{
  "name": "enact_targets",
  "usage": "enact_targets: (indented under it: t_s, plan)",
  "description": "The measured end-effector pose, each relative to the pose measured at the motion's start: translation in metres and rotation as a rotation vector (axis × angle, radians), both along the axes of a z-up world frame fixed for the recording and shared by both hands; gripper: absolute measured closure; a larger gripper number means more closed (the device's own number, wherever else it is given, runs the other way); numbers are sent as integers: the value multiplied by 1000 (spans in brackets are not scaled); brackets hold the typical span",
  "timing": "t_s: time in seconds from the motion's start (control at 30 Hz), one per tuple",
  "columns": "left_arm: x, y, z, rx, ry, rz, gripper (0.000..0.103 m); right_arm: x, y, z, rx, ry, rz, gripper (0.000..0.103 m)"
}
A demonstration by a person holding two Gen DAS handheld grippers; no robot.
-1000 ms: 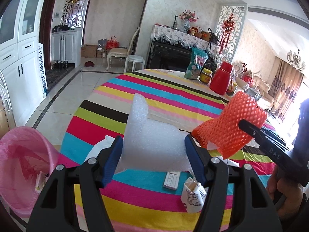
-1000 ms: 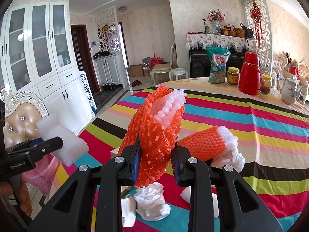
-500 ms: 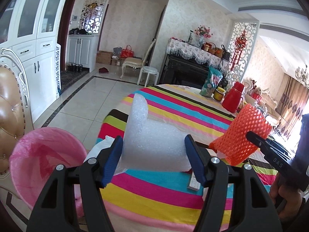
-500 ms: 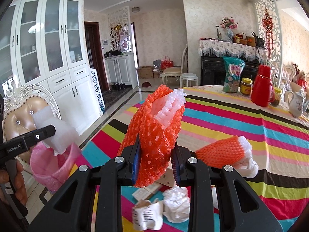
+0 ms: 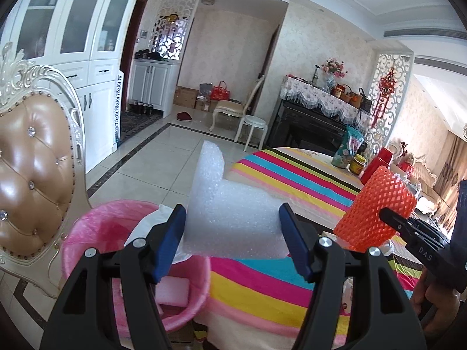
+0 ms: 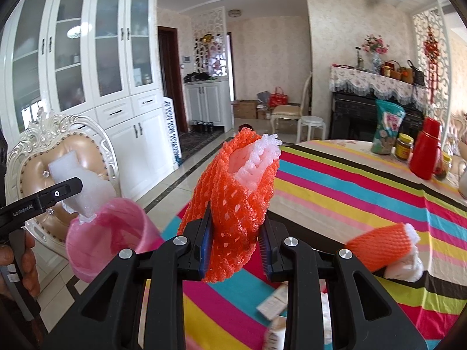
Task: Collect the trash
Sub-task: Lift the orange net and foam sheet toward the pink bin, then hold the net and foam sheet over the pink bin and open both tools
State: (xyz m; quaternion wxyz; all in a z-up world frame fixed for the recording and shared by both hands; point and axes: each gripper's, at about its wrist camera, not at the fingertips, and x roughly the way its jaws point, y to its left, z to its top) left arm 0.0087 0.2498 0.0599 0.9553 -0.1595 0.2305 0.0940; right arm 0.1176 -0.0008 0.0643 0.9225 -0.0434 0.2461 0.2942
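My left gripper (image 5: 233,242) is shut on a white L-shaped foam block (image 5: 230,218) and holds it in the air over the near rim of the pink-lined bin (image 5: 96,233), which stands on the floor beside the table. The block also shows in the right wrist view (image 6: 78,186) above the bin (image 6: 108,239). My right gripper (image 6: 235,245) is shut on an orange foam net sleeve (image 6: 236,201) with white foam inside, held above the table edge. That sleeve shows in the left wrist view (image 5: 376,213).
A striped tablecloth covers the table (image 6: 364,192). On it lie a second orange net sleeve with white foam (image 6: 385,248), small cartons (image 6: 274,303), a snack bag (image 6: 386,128), a jar and a red thermos (image 6: 427,148). A padded chair (image 5: 32,175) stands behind the bin.
Both grippers have lifted and swung left, away from the table towards the bin. The foam block now hangs over the bin's rim. Both grips are unchanged.
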Motion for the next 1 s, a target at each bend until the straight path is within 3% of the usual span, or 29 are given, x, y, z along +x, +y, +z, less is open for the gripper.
enact_targets:
  t_s: [0.37, 0.9, 1.0]
  plan:
    - [-25, 49, -3, -19, 5, 86, 39, -14, 77, 3, -24, 0, 113, 75]
    - [-40, 100, -14, -67, 13, 140, 39, -31, 169, -19, -78, 36, 252, 75]
    - [-42, 109, -17, -118, 6, 131, 39, -33, 181, -23, -86, 43, 270, 75]
